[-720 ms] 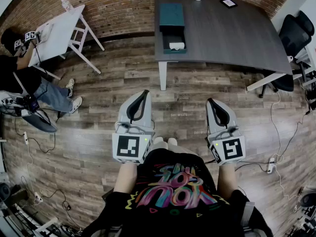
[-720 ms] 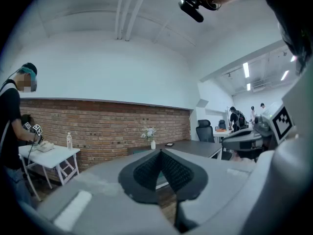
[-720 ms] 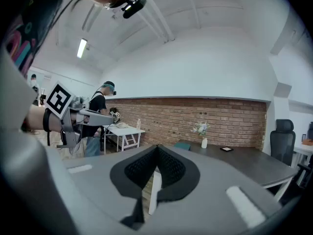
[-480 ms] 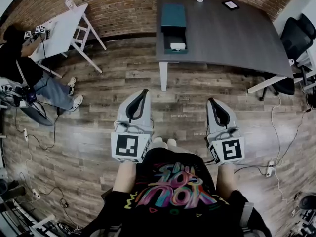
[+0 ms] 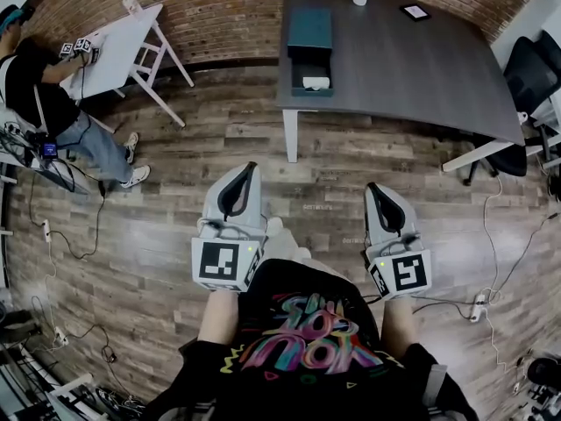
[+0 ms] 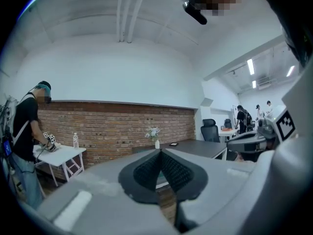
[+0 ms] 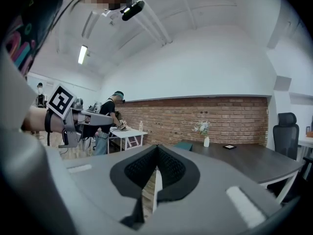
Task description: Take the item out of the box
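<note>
Jaws of the left gripper [image 5: 249, 168] and right gripper [image 5: 373, 188] are pressed together, empty. The white item [image 5: 316, 82] inside the teal box [image 5: 308, 32] is too small to identify.

At twelve o'clock, a rough red brick wall [image 5: 228, 16] backs a dark grey table [image 5: 412, 60] with a smooth matt top, where the teal rectangular box [image 5: 308, 29] looks matt. The brown wood-plank floor [image 5: 175, 226] shows grain and a dull sheen. At six o'clock, the left gripper [image 5: 248, 167] and right gripper [image 5: 373, 187] have smooth matt grey plastic shells and black ribbed pads [image 6: 146, 170].
</note>
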The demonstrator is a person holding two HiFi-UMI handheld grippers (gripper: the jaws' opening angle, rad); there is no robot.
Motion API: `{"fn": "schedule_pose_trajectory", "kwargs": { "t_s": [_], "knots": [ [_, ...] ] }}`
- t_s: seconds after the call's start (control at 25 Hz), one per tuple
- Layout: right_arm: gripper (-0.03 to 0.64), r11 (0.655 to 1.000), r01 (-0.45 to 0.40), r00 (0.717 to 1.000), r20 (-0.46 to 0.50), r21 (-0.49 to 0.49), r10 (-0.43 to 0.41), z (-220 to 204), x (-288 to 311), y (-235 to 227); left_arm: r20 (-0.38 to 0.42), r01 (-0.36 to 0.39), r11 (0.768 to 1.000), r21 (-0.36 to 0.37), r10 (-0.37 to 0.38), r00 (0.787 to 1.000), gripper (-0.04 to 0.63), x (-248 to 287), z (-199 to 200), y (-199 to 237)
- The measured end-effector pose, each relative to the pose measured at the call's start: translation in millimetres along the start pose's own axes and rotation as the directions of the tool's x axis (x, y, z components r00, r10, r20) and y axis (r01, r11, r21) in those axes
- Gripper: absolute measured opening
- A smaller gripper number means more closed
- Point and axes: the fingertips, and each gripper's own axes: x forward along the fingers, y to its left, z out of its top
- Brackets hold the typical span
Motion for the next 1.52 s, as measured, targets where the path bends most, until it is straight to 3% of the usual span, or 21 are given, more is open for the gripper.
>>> {"fn": "schedule_pose_trajectory", "kwargs": {
  "t_s": [0.32,0.68,1.08,1.52],
  "knots": [
    [-0.002,1.000,0.003,1.000,-0.023,0.019,-0.002,-7,32,-16,-0.014,0.002,1.000,-0.005,-0.003,1.000,0.000,30,-6,19],
    [-0.002,1.000,0.009,0.999,-0.032,0.008,-0.009,3,125,-35,0.003,0.036,0.999,0.002,-0.036,0.999,0.000,116,8,81],
    [0.000,0.995,0.099,0.993,-0.067,0.015,-0.098,8,207,-67,0.008,0.101,0.995,-0.002,-0.101,0.995,0.000,198,11,141],
    [0.000,0.986,0.160,0.979,-0.134,0.038,-0.154,-3,237,-79,-0.075,0.135,0.989,-0.062,-0.140,0.987,0.000,237,-14,158]
  ]
}}
